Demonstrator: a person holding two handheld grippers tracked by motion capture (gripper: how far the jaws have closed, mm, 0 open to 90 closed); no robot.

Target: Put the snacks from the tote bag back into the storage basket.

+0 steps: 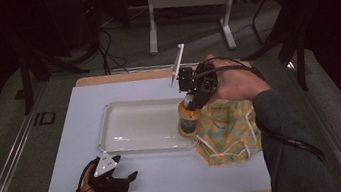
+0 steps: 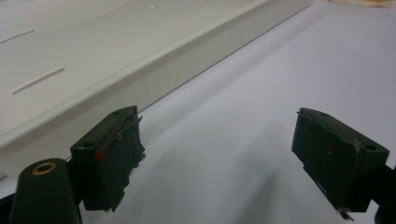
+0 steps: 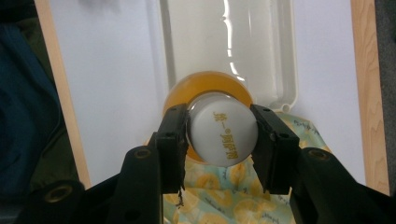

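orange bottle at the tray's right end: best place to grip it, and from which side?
Grip the white cap, coming straight down from above. The orange bottle stands upright at the tray's right end, so the round cap faces up and its sides are free for both jaws. The right gripper already clamps it this way. The patterned cloth crowds its near side, making a side approach awkward.

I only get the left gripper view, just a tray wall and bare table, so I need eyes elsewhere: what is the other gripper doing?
Observer: The right gripper has its fingers clamped on the white cap of an orange bottle.
Operator: Where is that bottle?
Observer: At the right end of the white tray, upright, its base at the tray's rim.
Operator: Anything beside it?
Observer: A yellow patterned cloth lies just right of the tray.
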